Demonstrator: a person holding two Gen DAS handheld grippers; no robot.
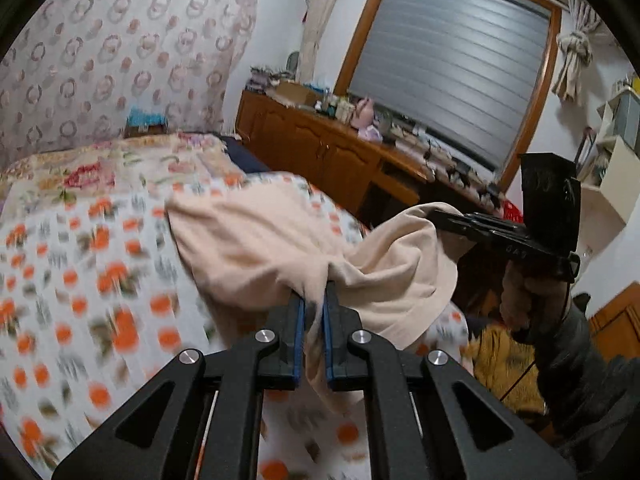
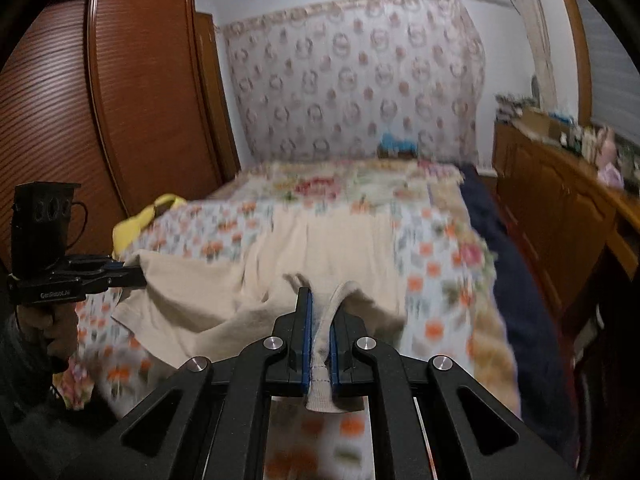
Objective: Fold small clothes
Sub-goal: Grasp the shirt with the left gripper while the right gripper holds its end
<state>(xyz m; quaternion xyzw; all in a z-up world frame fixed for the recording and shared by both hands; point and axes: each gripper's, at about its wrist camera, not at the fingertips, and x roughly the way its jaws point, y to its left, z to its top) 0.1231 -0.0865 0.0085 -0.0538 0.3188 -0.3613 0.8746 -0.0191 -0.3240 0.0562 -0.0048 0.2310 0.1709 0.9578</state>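
Note:
A small beige garment (image 1: 260,236) lies partly on the flowered bedspread (image 1: 80,280) and is lifted at its near edge. My left gripper (image 1: 314,300) is shut on one corner of the garment. My right gripper (image 2: 320,308) is shut on the other corner, with the hem showing between its fingers. In the left wrist view the right gripper (image 1: 440,216) holds the cloth at the right. In the right wrist view the left gripper (image 2: 136,274) holds the garment (image 2: 320,240) at the left. The cloth sags between the two grippers.
The bed has a patterned headboard (image 2: 352,80). A wooden wardrobe (image 2: 140,100) stands left of the bed. A wooden cabinet (image 1: 340,152) with clutter runs along the window side. A yellow cloth (image 2: 132,224) lies at the bed's left edge, and a dark blue sheet (image 2: 500,248) at its right.

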